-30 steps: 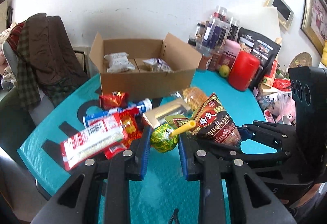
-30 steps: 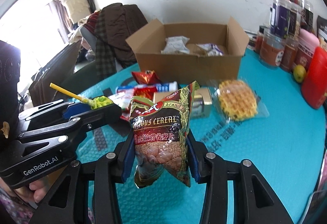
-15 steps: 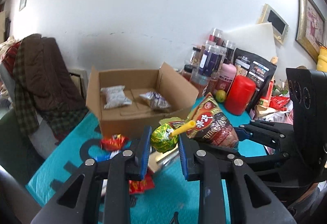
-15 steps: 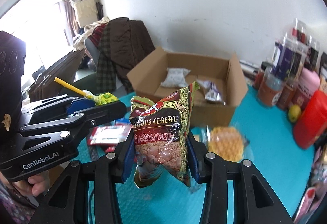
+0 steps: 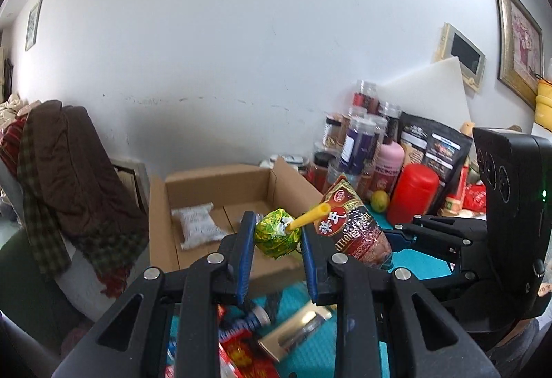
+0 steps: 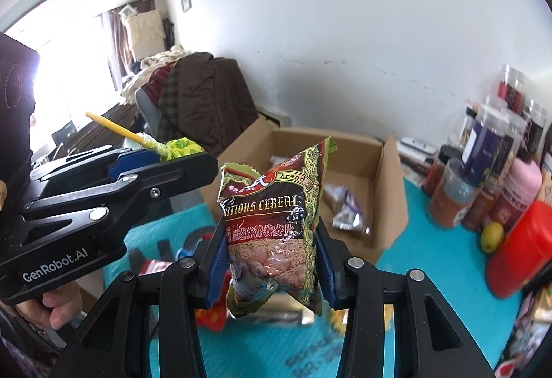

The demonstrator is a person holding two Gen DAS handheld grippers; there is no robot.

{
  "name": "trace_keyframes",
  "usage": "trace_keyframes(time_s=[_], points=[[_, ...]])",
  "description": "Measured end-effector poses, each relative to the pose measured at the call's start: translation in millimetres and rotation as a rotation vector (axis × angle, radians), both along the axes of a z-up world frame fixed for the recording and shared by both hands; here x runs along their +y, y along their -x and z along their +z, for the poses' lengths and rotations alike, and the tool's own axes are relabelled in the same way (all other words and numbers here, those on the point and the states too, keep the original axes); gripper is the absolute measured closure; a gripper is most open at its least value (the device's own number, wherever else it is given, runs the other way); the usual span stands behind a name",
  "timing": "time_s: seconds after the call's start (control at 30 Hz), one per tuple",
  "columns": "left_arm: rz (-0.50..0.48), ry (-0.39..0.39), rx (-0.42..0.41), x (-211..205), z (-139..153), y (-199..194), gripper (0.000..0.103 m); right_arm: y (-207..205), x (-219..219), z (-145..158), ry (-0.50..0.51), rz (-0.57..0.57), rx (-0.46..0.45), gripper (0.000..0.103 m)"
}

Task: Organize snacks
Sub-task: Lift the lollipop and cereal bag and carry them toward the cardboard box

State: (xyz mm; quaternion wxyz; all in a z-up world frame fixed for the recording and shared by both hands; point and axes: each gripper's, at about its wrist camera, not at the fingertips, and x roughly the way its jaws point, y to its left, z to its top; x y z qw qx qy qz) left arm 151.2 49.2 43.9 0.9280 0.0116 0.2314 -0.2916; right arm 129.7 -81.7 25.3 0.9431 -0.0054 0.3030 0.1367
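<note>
My left gripper [image 5: 277, 233] is shut on a green-wrapped lollipop [image 5: 277, 233] with a yellow stick, held in the air in front of the open cardboard box [image 5: 220, 184]. My right gripper [image 6: 270, 238] is shut on a dark red cereal bag [image 6: 274, 222], also raised, near the box [image 6: 390, 184]. The box holds a white packet [image 5: 198, 228] and a purple-white packet [image 6: 346, 214]. The cereal bag [image 5: 352, 226] and right gripper show at right in the left wrist view; the lollipop [image 6: 176, 147] and left gripper [image 6: 165, 157] show at left in the right wrist view.
Loose snacks lie on the teal table [image 6: 424, 260] below the grippers: a gold packet [image 5: 296, 331] and red wrappers [image 5: 241, 357]. Jars [image 6: 483, 143], a red canister [image 5: 412, 193], a lemon [image 6: 491, 234] and dark bags [image 5: 434, 146] crowd the right. A coat-draped chair [image 5: 65, 171] stands left.
Both grippers have risen and moved toward the box with their snacks; the table snacks have dropped low in view and the box interior is nearer.
</note>
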Motion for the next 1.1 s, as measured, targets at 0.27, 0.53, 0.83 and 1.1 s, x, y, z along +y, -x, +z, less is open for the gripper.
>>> trace_keyframes(time_s=[0.27,0.53,0.83,1.1], points=[[0.031,-0.006,-0.036,-5,13,-44,0.078,-37,-6,16,0.008,-0.002,-0.045,0.059],[0.033,-0.019,-0.01,-12,11,-92,0.078,-76,-10,17,0.027,-0.013,-0.05,0.059],[0.039,-0.043,0.029,-25,5,-139,0.078,-123,-21,13,0.007,-0.028,0.004,0.059],[0.074,-0.084,0.076,-35,-10,-178,0.078,-163,-29,-1,0.015,-0.038,0.105,0.059]])
